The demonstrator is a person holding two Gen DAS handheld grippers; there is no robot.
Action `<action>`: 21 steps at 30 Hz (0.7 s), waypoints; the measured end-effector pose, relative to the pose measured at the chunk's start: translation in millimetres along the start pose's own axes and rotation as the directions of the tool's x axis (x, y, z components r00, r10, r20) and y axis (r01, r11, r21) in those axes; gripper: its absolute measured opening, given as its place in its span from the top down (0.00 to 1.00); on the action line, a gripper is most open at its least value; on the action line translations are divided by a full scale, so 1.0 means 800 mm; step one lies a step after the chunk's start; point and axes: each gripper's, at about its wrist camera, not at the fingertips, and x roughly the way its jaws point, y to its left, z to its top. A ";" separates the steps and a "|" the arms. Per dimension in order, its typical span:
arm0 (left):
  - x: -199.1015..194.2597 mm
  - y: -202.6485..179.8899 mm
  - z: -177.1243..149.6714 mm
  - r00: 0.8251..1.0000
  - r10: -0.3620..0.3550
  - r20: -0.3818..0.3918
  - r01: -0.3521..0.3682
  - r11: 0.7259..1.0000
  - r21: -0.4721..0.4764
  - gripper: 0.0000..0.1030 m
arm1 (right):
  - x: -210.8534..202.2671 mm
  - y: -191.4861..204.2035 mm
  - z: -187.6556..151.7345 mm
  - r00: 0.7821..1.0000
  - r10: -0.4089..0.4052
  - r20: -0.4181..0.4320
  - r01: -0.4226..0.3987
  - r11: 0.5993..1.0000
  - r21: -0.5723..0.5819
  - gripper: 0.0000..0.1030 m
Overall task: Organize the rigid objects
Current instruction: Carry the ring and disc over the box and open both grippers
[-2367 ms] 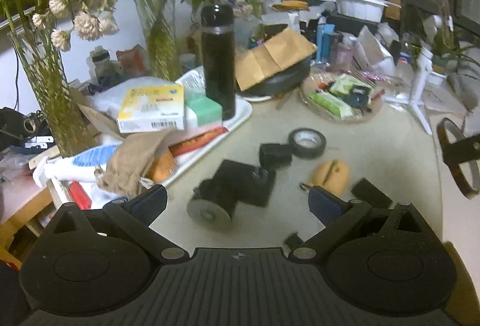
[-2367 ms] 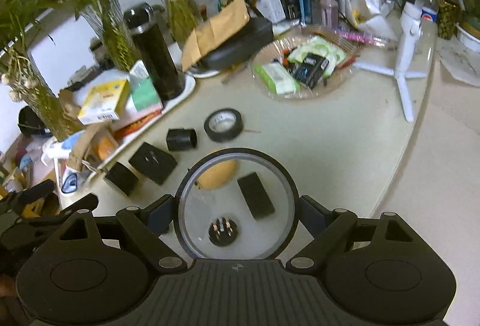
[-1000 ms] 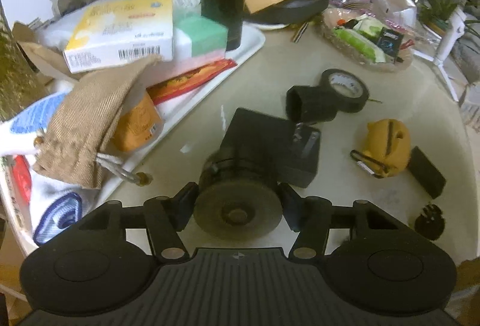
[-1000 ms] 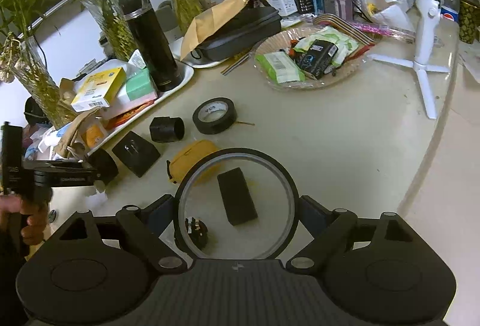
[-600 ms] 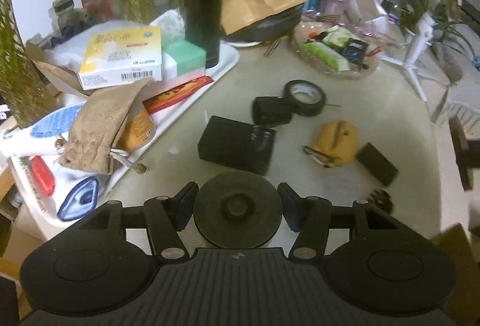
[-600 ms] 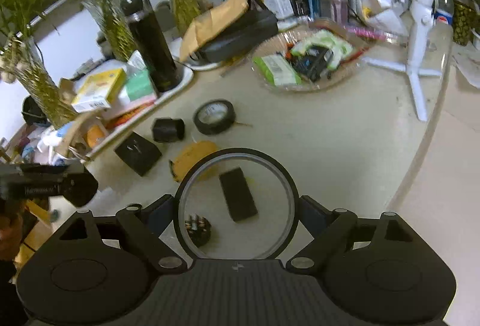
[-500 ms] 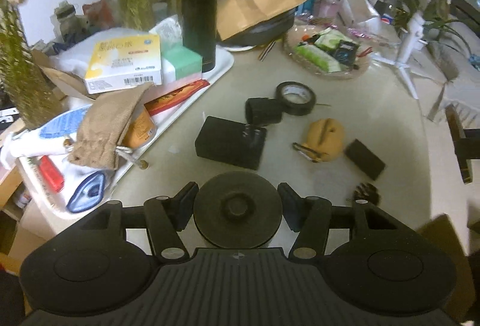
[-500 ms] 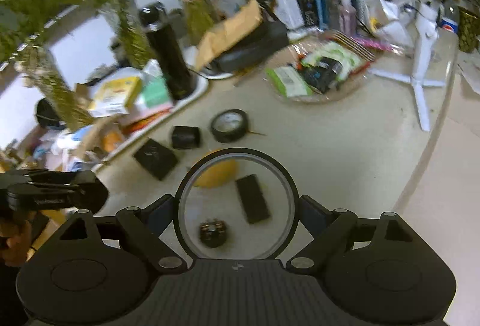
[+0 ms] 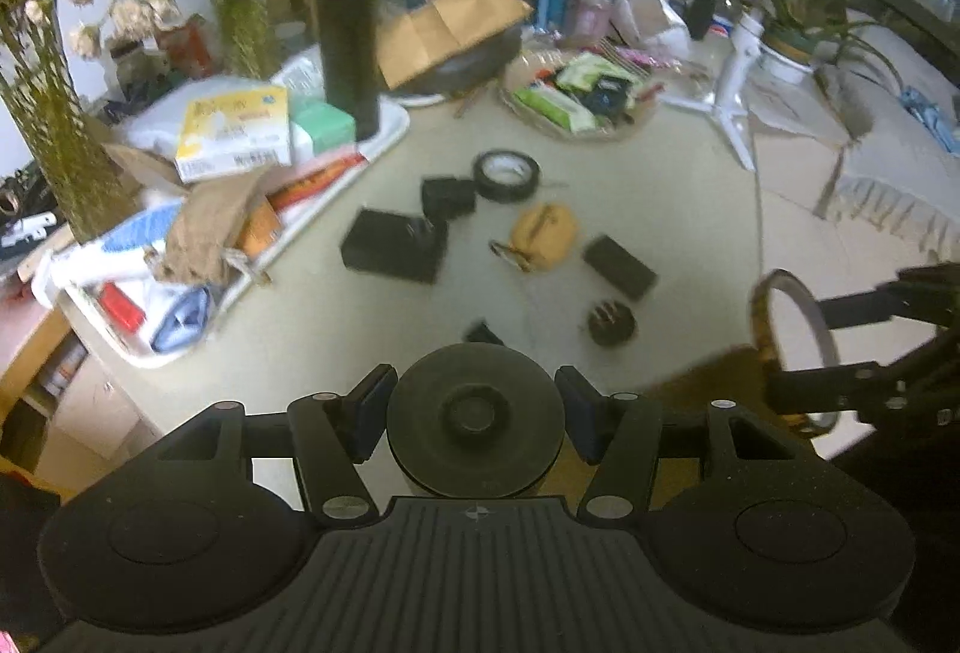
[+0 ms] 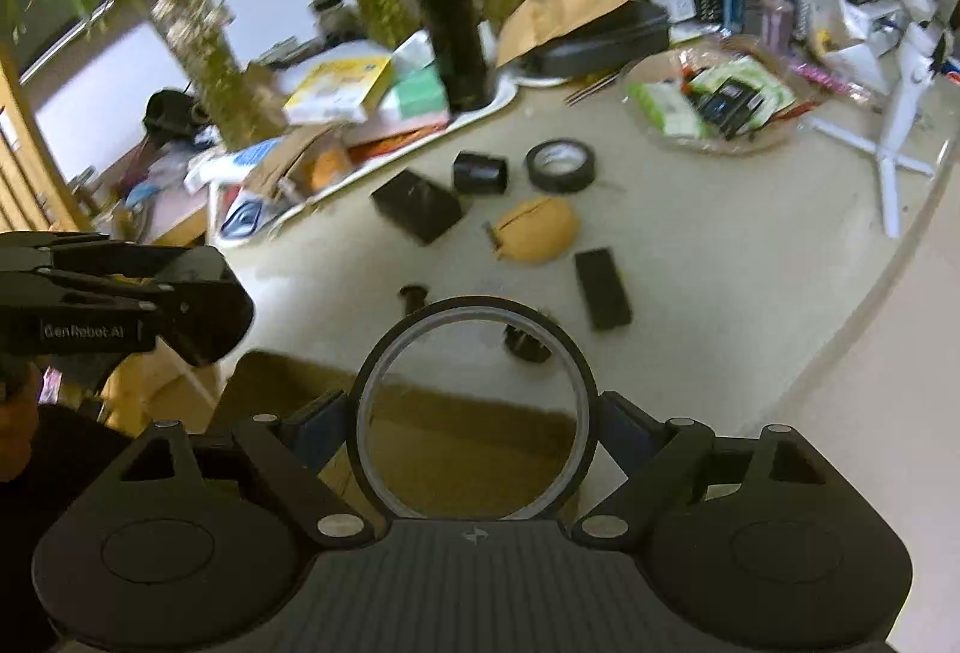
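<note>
A black round disc-shaped part [image 9: 475, 416] is clamped between the pads of the left gripper [image 9: 475, 413], and a clear-centred tape ring [image 10: 474, 413] is grasped across its width by the right gripper [image 10: 474, 416]; both are held above the near edge of the table [image 9: 660, 197], over a brown box-like surface [image 10: 432, 443] just below, whose nature cannot be told for certain. In the left wrist view the same ring is seen at the right, edge-on in the other tool. The task is judged to be in its early-to-middle part: two items are lifted off the table, but neither has been set down anywhere. Left on the tabletop are a black rectangular block [image 9: 396, 245], a small black cylinder [image 9: 447, 197] beside a roll of black tape [image 9: 506, 174], a yellow pouch [image 9: 543, 236], a flat black bar [image 9: 618, 266], a small dark ribbed knob [image 9: 609, 323] and a tiny black piece [image 9: 483, 334] nearest the edge. The cluttered white tray [image 9: 384, 146] at the far left and the glass dish of packets [image 9: 576, 104] appear untouched. Several more pick-ups are thought to remain.
</note>
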 end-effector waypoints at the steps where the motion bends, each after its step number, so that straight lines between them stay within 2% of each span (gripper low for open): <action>1: 0.001 -0.004 -0.005 1.000 -0.007 -0.011 0.007 1.000 -0.006 0.45 | 0.002 0.003 -0.004 1.000 0.001 -0.011 -0.001 1.000 -0.007 0.13; 14: 0.033 -0.031 -0.043 0.990 -0.071 -0.118 0.070 0.997 -0.018 0.45 | 0.034 0.019 -0.039 0.992 0.037 -0.124 -0.043 0.998 -0.052 0.13; 21: 0.038 -0.028 -0.046 0.992 -0.063 -0.113 0.060 0.998 -0.032 0.44 | 0.047 0.018 -0.041 0.989 0.037 -0.146 -0.047 0.997 -0.065 0.13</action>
